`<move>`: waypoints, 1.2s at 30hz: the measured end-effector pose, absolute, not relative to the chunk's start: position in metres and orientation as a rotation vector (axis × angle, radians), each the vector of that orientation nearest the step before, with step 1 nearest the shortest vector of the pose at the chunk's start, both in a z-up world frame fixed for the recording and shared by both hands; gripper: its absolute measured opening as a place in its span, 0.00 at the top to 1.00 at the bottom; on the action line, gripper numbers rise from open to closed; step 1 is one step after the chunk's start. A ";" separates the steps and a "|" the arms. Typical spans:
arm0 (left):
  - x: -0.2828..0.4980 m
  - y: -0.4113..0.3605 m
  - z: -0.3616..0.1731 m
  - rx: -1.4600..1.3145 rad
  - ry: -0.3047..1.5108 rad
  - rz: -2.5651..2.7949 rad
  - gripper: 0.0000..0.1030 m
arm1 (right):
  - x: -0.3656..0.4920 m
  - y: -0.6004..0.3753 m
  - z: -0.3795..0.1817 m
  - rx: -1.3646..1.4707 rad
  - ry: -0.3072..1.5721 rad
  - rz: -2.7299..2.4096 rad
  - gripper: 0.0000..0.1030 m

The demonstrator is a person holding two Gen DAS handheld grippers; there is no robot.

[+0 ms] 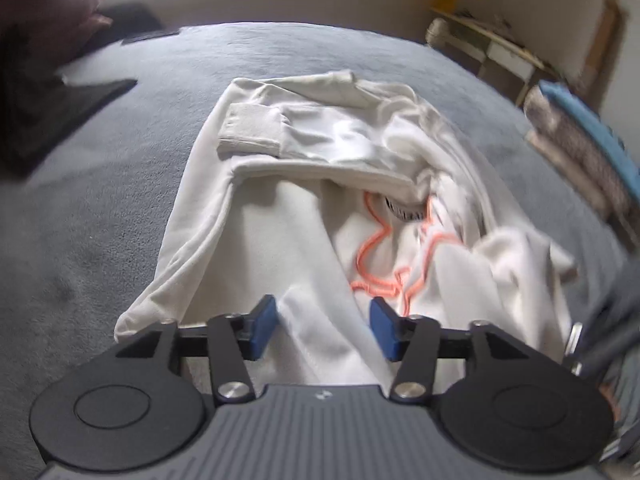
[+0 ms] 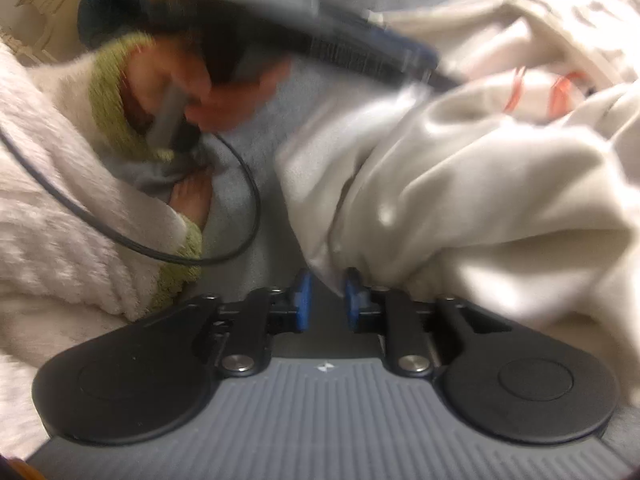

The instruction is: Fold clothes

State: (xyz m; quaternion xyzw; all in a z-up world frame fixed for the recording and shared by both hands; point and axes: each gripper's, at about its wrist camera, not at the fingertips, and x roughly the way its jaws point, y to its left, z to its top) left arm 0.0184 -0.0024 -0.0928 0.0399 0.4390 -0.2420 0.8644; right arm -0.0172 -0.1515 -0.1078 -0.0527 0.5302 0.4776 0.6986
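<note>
The white sweatshirt (image 1: 304, 184) lies spread on the grey bed cover (image 1: 120, 184), partly folded: one sleeve is laid across the chest, its ribbed cuff (image 1: 250, 132) toward the left of the garment. Below the sleeve an orange outlined print (image 1: 384, 256) shows on the front, half hidden by bunched cloth to the right. The near hem runs right up to my left gripper (image 1: 324, 330).

My left fingers (image 1: 262, 328) stand spread apart, with a ridge of white fabric lying in the gap between them; neither blue pad presses on it. My right gripper (image 2: 328, 300) sits at the edge of a crumpled heap of the same sweatshirt (image 2: 480, 200). Its fingers (image 2: 304, 300) are parted by a narrow gap, and a fold of the cloth hangs just at their tips. The right pad touches it, but whether the cloth reaches in between the pads is lost in the blur.

From the right wrist view, my other hand (image 2: 188, 92) grips the handle of the left gripper (image 2: 430, 64) above the garment, the wrist in a white fluffy sleeve with a green cuff (image 2: 108, 96). A black cable (image 2: 240, 208) loops over the cover beside it.

Farther out, a dark flat object (image 1: 60, 120) lies on the bed to the left, and wooden shelves (image 1: 492, 48) stand against the wall to the right.
</note>
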 end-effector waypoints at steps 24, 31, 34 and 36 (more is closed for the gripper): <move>0.037 -0.007 -0.090 -0.005 0.830 -0.436 0.47 | 0.078 -0.237 -0.084 0.139 0.814 0.124 0.93; 0.046 0.002 -0.109 -0.054 0.874 -0.420 0.47 | 0.057 -0.347 -0.120 0.632 0.835 -0.146 0.81; 0.046 0.004 -0.111 -0.056 0.866 -0.417 0.47 | 0.044 -0.364 -0.122 0.773 0.825 -0.169 0.73; 0.047 0.004 -0.112 -0.062 0.868 -0.413 0.47 | 0.037 -0.357 -0.101 0.699 0.764 -0.201 0.71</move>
